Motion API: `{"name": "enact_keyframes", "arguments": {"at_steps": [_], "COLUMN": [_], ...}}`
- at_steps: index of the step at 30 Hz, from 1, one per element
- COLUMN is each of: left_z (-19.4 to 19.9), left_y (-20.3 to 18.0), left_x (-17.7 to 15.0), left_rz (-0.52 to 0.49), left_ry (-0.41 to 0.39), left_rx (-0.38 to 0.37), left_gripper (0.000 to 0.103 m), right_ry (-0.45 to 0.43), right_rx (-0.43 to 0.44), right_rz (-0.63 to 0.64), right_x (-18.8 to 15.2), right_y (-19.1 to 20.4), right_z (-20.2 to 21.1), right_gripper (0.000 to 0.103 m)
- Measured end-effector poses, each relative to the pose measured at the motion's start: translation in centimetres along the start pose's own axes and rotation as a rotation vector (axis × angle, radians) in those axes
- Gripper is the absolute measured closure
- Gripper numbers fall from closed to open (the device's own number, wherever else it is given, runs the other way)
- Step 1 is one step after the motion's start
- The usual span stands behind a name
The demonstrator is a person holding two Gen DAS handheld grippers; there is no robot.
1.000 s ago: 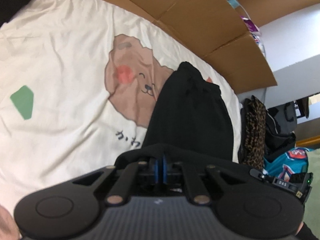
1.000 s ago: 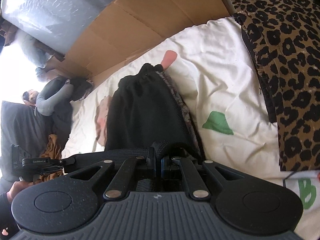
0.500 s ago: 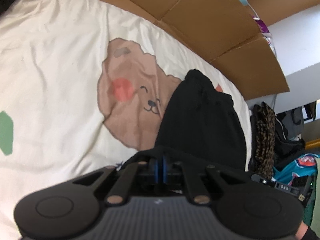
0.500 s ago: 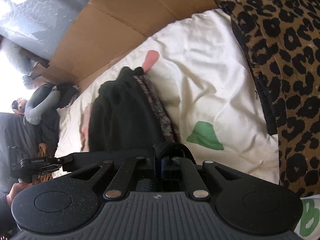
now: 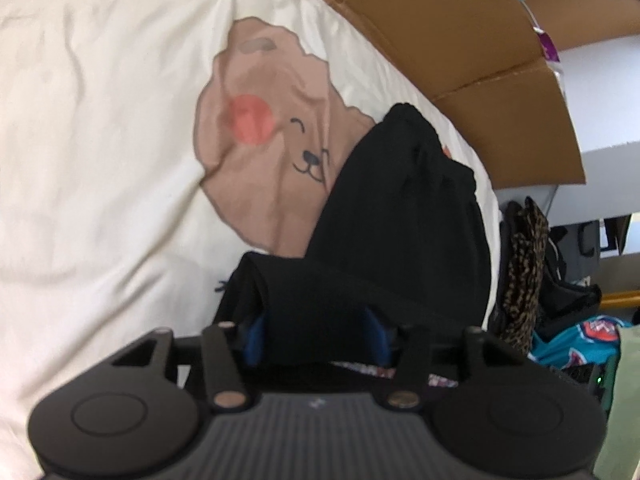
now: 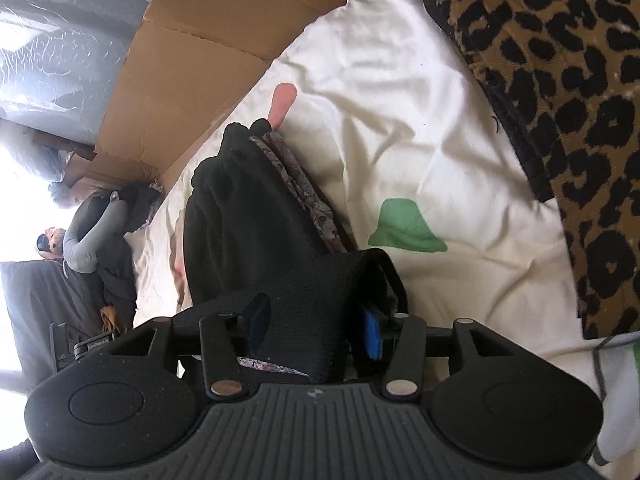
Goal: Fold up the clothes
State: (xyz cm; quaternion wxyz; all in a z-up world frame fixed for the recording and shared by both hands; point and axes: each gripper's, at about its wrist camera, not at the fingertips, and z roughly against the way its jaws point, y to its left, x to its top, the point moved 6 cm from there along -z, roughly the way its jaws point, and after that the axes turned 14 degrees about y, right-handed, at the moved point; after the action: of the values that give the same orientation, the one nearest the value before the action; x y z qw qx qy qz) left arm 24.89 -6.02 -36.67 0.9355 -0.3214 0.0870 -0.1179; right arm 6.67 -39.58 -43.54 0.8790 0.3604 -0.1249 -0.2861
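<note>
The left gripper point(image 5: 316, 336) is seen with its blue-padded fingers point(image 5: 256, 336) spread wide, and the near edge of a black knitted garment point(image 5: 404, 236) is draped loosely between them without being pinched. The right gripper point(image 6: 316, 332) is likewise spread, its blue pads point(image 6: 374, 334) standing apart on either side of the same black cloth point(image 6: 256, 232), which lies slack over the gap. From both claws the garment is laid out lengthwise, away from the cameras, on a cream bedsheet point(image 5: 104, 128) printed with a brown cartoon bear face point(image 5: 276, 152) and green shapes point(image 6: 404, 228). A thin patterned grey-pink layer point(image 6: 304, 192) is visible under the black cloth along its right edge. Flattened brown cardboard point(image 5: 460, 40) is propped along the far side of the bed. A leopard-print fabric point(image 6: 552, 92) is spread to the right, touching the sheet's edge.
</note>
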Motion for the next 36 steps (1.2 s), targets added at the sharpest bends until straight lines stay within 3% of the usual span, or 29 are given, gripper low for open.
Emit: {"name": "enact_keyframes", "arguments": {"at_steps": [6,12,17,30,36], "left_z": [0.4,0.8,1.1,3.2,3.4], "left_y": [-0.2,-0.7,-1.0,-2.5,-3.3], "left_x": [1.2,2.7,3.9,5.6,4.1], "left_rz": [0.006,-0.009,-0.026,-0.062,-0.132], "left_ry": [-0.033,-0.046,-0.06,-0.116,-0.082], "left_rx": [-0.026,-0.021,-0.007,0.03,0.109], "left_gripper": [0.05,0.05,0.05,0.05,0.05], "right_ry": [-0.042,-0.046,-0.049,-0.089,-0.064], "right_rx": [0.055,0.083,0.107,0.04,-0.046], "right_rz": [-0.025,-0.018,-0.012,0.025,0.072], "right_x": [1.8,3.1,4.2,5.4,3.9], "right_y": [0.6,1.0,1.3,2.0,2.0], "right_z": [0.1,0.0,0.0,1.5,1.9], "right_gripper": [0.04,0.038,0.027,0.021,0.021]}}
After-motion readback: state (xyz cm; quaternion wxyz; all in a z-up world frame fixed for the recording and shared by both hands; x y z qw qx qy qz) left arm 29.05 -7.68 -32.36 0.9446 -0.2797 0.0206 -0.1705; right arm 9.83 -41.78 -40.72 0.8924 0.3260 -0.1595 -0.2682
